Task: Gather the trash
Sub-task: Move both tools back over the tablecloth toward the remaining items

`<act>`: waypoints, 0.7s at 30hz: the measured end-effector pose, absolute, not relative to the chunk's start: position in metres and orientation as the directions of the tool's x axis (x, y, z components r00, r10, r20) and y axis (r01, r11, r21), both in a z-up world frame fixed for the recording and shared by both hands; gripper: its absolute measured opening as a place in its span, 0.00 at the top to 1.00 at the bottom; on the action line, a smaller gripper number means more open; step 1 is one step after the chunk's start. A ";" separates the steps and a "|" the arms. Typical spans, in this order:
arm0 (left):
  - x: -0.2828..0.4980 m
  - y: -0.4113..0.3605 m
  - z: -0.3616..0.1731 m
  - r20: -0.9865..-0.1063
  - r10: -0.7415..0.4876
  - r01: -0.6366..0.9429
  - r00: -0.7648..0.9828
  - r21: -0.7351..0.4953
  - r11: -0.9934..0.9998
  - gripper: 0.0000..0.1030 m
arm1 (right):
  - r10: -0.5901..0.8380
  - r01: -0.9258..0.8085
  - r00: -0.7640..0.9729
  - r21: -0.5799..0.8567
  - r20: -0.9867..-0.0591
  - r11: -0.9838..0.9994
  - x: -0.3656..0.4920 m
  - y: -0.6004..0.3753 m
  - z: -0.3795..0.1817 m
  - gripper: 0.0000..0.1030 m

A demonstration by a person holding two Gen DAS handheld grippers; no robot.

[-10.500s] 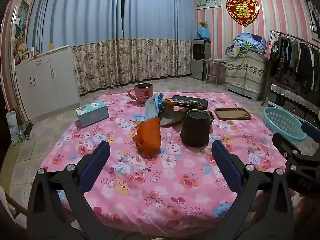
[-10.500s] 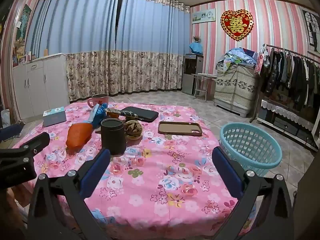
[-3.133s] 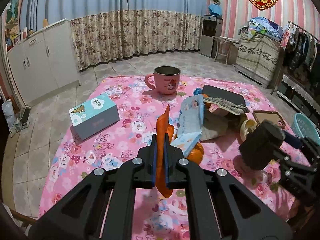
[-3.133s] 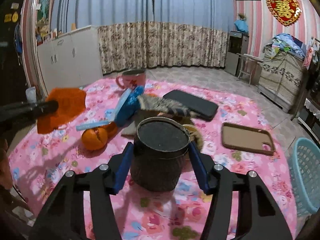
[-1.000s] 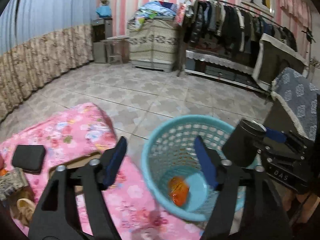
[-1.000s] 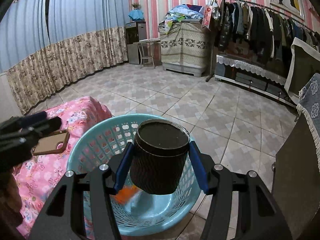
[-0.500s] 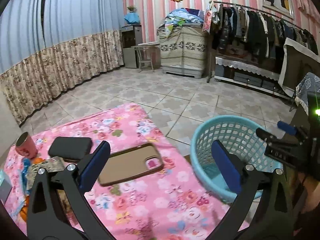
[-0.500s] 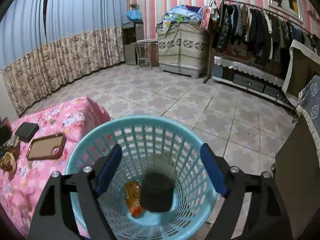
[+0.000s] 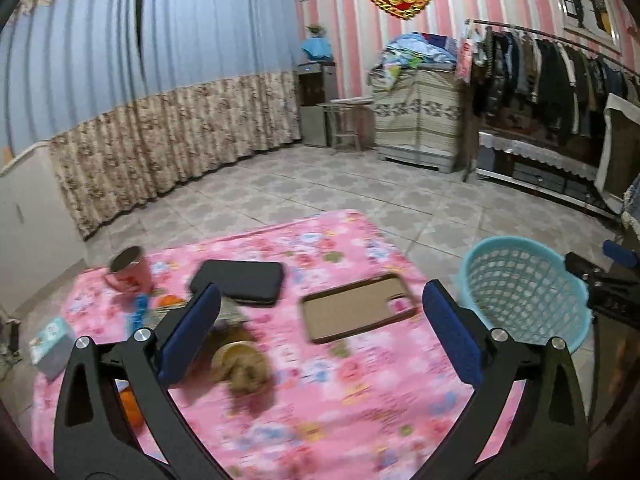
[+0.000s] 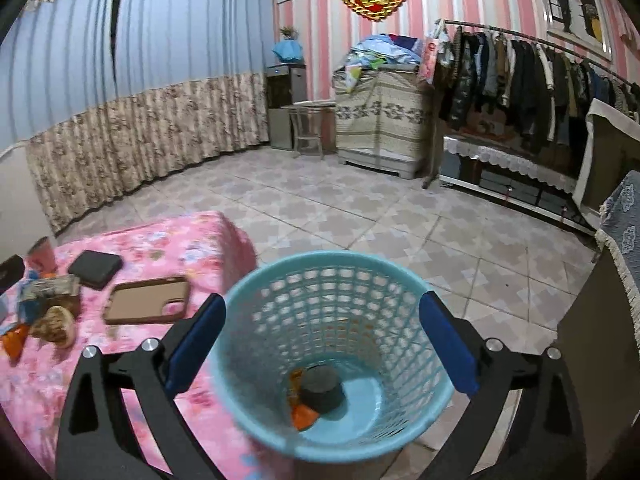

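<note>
You see the orange wrapper [image 10: 301, 414] only in part, tucked behind the dark cup [image 10: 322, 390] on the basket [image 10: 280, 280] floor. Motion blur smears the brownish lump [image 9: 242, 368] on your table; what it is stays unclear. The tissue box [image 9: 50, 344] is half hidden.

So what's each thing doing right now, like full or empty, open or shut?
Left tool: open, empty.
Right tool: opening, empty.
Blue basket: upright, holding trash.
Dark cup: in the basket.
Orange wrapper: in the basket.
Pink mug: upright on the table.
</note>
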State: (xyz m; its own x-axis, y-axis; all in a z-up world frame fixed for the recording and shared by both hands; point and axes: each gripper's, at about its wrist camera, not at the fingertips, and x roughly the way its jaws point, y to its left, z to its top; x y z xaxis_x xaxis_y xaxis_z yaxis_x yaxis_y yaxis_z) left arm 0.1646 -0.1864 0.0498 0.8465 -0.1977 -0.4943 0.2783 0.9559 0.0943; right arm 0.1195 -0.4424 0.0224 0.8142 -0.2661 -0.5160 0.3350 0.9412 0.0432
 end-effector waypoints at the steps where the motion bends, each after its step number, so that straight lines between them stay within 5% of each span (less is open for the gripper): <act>1: 0.161 -0.175 0.052 -0.489 -0.184 0.262 0.853 0.096 0.960 0.05 | -0.255 0.320 0.820 0.041 -0.512 0.947 0.119 -0.432 0.025 0.07; 21: 0.175 -0.003 0.033 -0.526 -0.012 0.044 0.851 0.049 0.998 0.05 | -0.103 0.120 0.861 0.001 -0.498 0.993 0.154 -0.270 0.038 0.07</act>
State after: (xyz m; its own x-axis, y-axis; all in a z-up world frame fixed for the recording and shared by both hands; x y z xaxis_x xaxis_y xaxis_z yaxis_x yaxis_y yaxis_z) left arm 0.1752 -0.0035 0.0329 0.8506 -0.0116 -0.5256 0.0439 0.9978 0.0491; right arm 0.1538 -0.2704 0.0376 0.8609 -0.1029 -0.4983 0.1195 0.9928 0.0015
